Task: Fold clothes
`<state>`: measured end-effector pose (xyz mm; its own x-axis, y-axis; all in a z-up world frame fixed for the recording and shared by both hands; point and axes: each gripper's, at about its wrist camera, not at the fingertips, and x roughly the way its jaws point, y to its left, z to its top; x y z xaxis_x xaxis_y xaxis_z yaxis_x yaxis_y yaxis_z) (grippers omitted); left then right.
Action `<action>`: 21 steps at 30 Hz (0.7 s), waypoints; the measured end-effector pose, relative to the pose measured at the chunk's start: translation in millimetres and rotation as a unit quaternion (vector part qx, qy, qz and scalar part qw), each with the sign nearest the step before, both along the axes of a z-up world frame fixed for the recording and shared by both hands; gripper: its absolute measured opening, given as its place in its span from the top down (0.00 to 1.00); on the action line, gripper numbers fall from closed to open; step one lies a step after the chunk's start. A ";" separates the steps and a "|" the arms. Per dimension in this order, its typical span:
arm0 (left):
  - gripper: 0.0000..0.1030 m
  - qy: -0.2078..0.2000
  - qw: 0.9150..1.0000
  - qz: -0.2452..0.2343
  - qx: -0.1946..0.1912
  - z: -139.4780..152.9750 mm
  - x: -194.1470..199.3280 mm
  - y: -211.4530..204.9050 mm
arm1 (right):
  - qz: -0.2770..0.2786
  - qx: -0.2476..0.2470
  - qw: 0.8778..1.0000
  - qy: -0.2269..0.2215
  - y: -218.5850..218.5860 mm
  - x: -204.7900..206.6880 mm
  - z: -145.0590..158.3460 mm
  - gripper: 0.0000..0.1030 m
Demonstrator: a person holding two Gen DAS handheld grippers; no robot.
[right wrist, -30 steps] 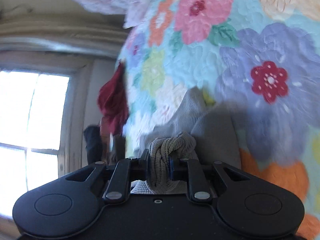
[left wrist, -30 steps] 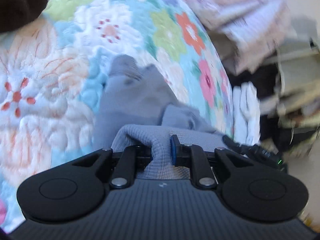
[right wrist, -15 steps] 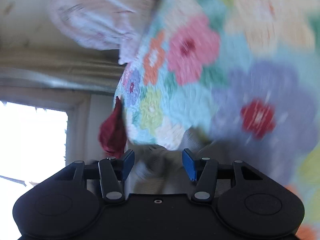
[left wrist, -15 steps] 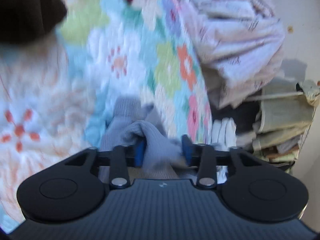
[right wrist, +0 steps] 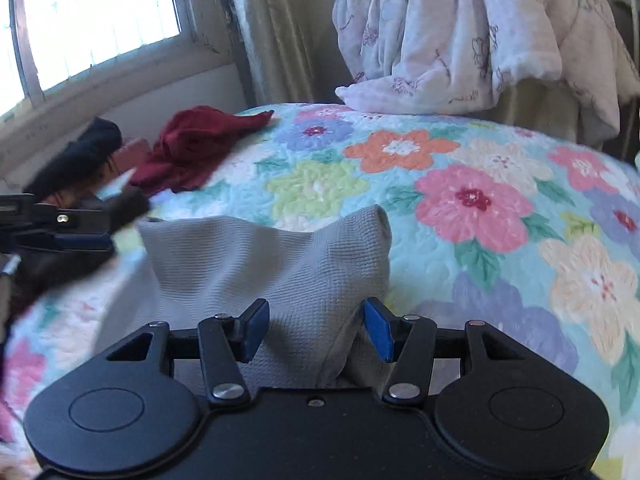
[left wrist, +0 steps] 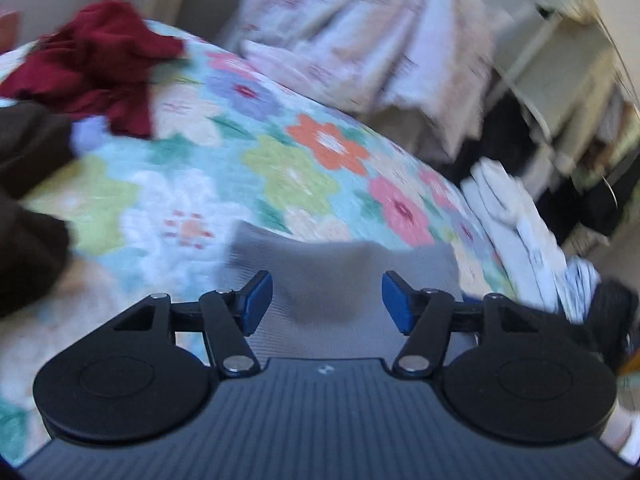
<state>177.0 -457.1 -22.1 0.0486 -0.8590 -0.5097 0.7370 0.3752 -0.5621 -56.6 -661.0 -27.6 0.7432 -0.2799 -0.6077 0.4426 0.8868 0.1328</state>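
A bed covered by a quilted bedspread with big flowers in pink, orange, green and violet on light blue [right wrist: 472, 200] fills the room's middle. Behind it, a bright window with a pale frame [right wrist: 96, 24] lets in strong daylight, and a beige curtain [right wrist: 276, 32] hangs beside it. On the other side stands a pale open shelf unit [left wrist: 560, 92], blurred, with dark and light things.
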 end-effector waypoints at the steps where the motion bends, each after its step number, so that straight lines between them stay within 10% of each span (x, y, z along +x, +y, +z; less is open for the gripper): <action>1: 0.44 0.015 1.000 0.000 -0.001 -6.2 0.1 -5.3 | -0.009 -0.001 1.000 -0.002 -5.2 1.3 -1.4 0.57; 6: 0.47 -0.018 0.999 -0.002 0.038 -24.7 3.6 -35.5 | -0.036 -0.002 0.999 -0.002 -21.3 6.8 -1.2 0.61; 10: 0.76 -0.070 0.992 0.005 0.101 -35.1 1.1 -46.2 | -0.042 -0.028 0.998 0.032 -20.6 15.7 -11.8 0.61; 21: 0.74 -0.163 0.975 0.001 0.151 -30.1 -25.8 -51.9 | -0.062 0.029 0.998 0.004 -23.7 1.0 -3.4 0.50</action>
